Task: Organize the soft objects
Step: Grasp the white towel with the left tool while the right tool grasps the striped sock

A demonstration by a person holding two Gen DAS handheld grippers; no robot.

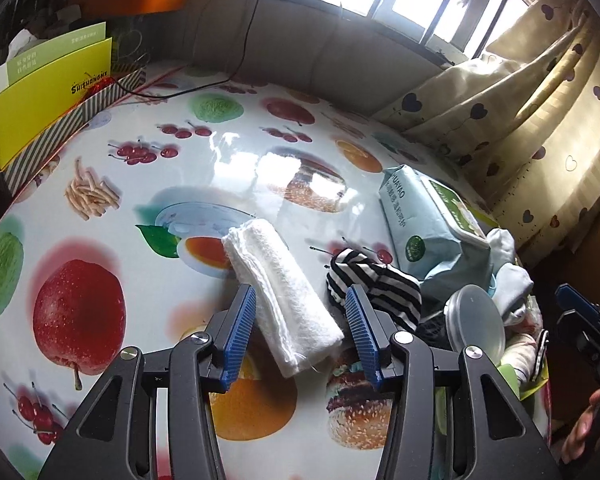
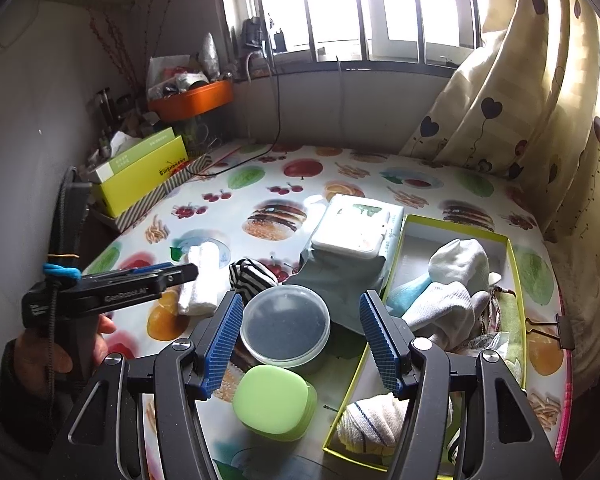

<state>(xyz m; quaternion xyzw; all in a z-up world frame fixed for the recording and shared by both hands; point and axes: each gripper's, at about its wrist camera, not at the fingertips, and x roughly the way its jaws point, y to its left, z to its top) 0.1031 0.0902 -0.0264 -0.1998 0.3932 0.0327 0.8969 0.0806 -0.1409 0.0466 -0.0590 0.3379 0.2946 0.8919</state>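
Observation:
A folded white towel (image 1: 284,292) lies on the fruit-print tablecloth (image 1: 140,184), its near end between the blue pads of my left gripper (image 1: 300,296). That gripper is open and the pads do not press the towel. A black-and-white striped cloth (image 1: 372,280) is bunched just to the towel's right. In the right wrist view the towel (image 2: 200,280) and the striped cloth (image 2: 252,276) sit ahead on the left, with the left gripper (image 2: 180,272) over them. My right gripper (image 2: 300,304) is open and holds nothing. A yellow-green box (image 2: 516,264) holds white socks (image 2: 460,260).
A round clear-lidded tub (image 2: 284,324) and a green container (image 2: 276,404) sit under the right gripper. A wet-wipes pack (image 2: 356,236) lies beyond them. A yellow carton (image 2: 140,176) stands at the far left, and a curtain (image 2: 540,100) hangs on the right.

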